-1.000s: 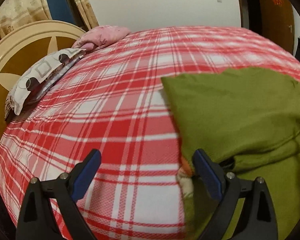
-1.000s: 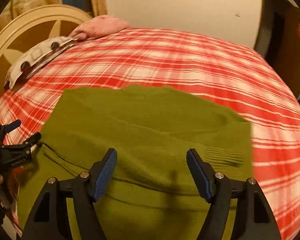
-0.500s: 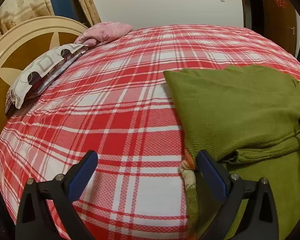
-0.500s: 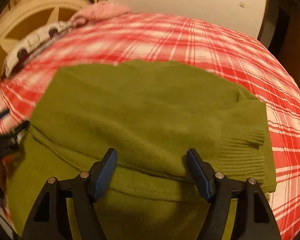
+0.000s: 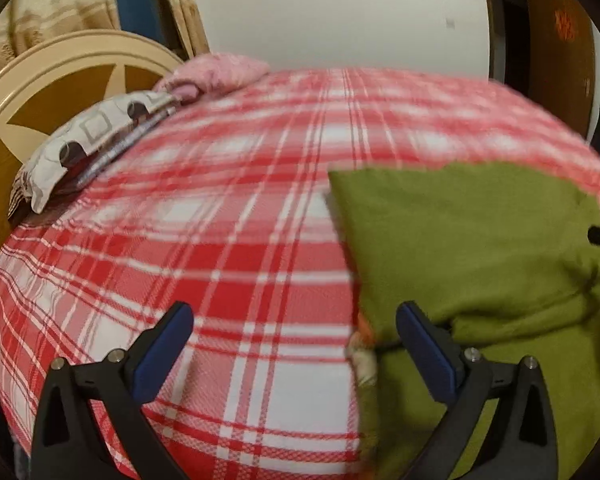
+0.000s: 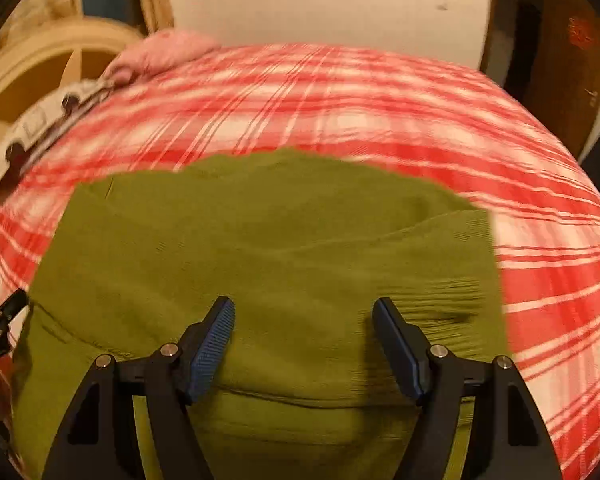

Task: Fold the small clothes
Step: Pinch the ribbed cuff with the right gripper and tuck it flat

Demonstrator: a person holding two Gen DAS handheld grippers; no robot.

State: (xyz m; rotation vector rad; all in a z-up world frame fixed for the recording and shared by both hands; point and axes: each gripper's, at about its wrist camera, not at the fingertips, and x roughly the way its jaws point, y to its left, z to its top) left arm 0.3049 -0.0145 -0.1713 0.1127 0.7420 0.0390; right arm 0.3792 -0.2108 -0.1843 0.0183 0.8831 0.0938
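Observation:
An olive green knit sweater (image 6: 260,248) lies folded over on the red plaid bed; it fills the right of the left wrist view (image 5: 472,240). A ribbed cuff (image 6: 452,300) lies at its right side. My right gripper (image 6: 304,344) is open and empty above the sweater's near fold. My left gripper (image 5: 296,348) is open and empty above the bedspread at the sweater's left edge, its right finger over the green cloth. A small orange and white patch (image 5: 364,344) shows at that edge.
The red and white plaid bedspread (image 5: 220,240) covers the bed. A patterned pillow (image 5: 88,136) and a pink cloth (image 5: 216,72) lie by the cream headboard (image 5: 60,80) at far left. A white wall and a dark door (image 6: 564,64) stand behind.
Both grippers have shifted slightly over the sweater and stay open. The right view has pulled back, showing more bed beyond the sweater. The sweater lies as before.

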